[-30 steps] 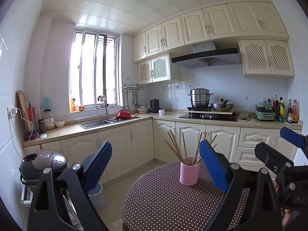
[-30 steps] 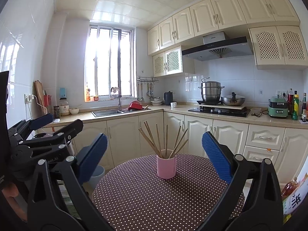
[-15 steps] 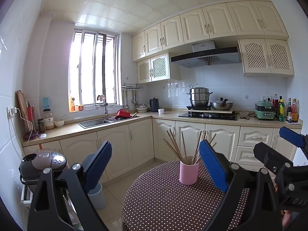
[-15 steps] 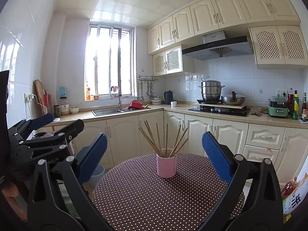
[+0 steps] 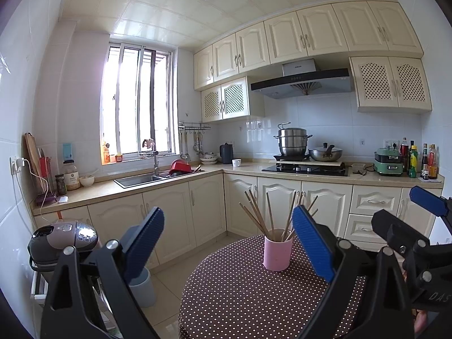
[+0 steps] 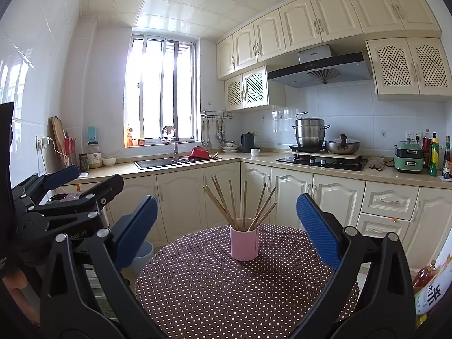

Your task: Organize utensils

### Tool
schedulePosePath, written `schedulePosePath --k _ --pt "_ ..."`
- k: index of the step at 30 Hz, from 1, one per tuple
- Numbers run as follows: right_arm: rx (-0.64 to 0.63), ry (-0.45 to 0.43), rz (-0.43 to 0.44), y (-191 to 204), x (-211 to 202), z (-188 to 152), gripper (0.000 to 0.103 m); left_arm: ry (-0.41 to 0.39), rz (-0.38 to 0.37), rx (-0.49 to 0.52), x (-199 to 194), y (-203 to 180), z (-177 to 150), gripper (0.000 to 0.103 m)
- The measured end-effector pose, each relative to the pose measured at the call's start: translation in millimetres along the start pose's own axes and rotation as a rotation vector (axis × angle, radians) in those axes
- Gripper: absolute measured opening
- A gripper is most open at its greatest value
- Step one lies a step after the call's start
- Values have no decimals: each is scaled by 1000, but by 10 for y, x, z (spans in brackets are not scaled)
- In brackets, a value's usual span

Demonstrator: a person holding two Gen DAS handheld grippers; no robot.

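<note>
Your pink cup (image 6: 244,243) of wooden chopsticks (image 6: 240,203) stands upright on the polka-dot bench (image 6: 226,291), toward its far side, just as it stood a second ago; nothing has shifted. Your right hand-held gripper (image 6: 226,226) hangs level, near the bench's near edge, jaws spread wide and holding nothing, the cup centred beyond them. Your left hand-held gripper (image 5: 228,236) sits further left, equally wide and unladen, the cup showing by its right finger (image 5: 312,243).

Left gripper (image 5: 228,239) and right gripper (image 6: 226,227) hover side by side, jaws spread wide, apparently level.
</note>
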State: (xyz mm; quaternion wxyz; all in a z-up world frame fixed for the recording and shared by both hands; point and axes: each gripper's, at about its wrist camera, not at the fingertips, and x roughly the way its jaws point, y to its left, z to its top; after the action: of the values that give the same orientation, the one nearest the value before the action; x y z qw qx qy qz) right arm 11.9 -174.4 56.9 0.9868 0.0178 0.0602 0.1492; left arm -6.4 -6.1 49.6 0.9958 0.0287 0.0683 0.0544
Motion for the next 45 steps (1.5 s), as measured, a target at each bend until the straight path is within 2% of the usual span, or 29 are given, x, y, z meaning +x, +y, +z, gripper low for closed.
schedulePosePath --k 45 --pt "12 22 4 14 58 -65 97 18 -2 8 56 -20 -41 90"
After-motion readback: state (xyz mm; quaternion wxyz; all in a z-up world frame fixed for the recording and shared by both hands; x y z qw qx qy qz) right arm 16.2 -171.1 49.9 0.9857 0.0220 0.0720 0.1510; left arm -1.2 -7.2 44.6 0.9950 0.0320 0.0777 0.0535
